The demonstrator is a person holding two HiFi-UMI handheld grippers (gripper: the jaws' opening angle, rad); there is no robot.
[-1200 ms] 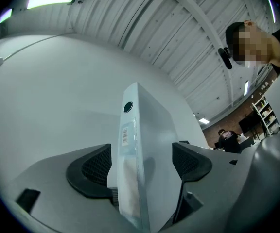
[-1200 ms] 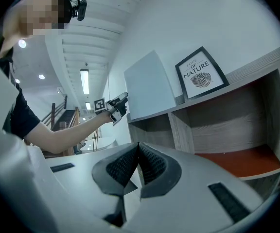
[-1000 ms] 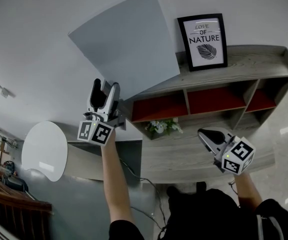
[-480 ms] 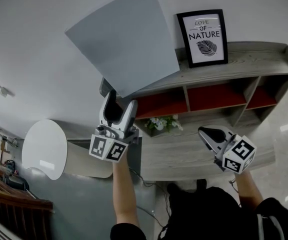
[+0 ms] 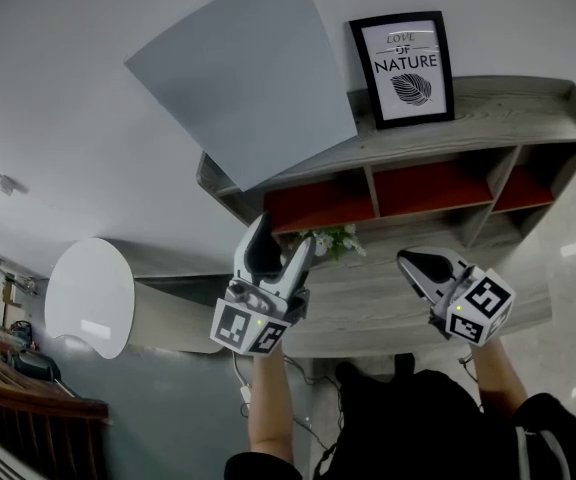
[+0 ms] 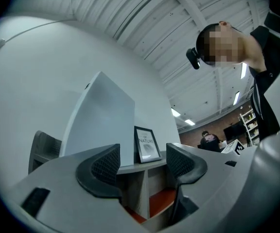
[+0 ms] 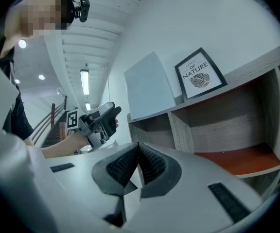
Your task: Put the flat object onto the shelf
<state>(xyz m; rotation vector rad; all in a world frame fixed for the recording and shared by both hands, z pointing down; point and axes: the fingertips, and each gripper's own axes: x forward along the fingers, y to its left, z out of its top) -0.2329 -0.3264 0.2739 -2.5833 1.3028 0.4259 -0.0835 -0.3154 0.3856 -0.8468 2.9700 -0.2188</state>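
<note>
The flat object, a large grey panel [image 5: 238, 78], stands on the top board of the wooden shelf [image 5: 498, 118] and leans against the white wall, left of a framed "Nature" print [image 5: 403, 68]. My left gripper [image 5: 280, 244] hangs below it in front of the cubbies, apart from the panel. Its jaws are open with nothing between them, and they have just been closing a little. In the left gripper view the panel [image 6: 103, 120] and print [image 6: 147, 144] show beyond the open left gripper [image 6: 142, 164]. My right gripper [image 5: 418, 266] is shut and empty, its pads [image 7: 147, 164] touching.
Red-backed cubbies [image 5: 428, 188] run under the shelf's top board. A small plant [image 5: 330, 240] sits in a lower opening. A wooden ledge [image 5: 388, 308] lies below the grippers. A white round tabletop [image 5: 88, 298] is at the left.
My left gripper has moved down and to the right, away from the panel's lower edge, and its jaws have narrowed. The panel stays leaning on the shelf. The right gripper has not moved.
</note>
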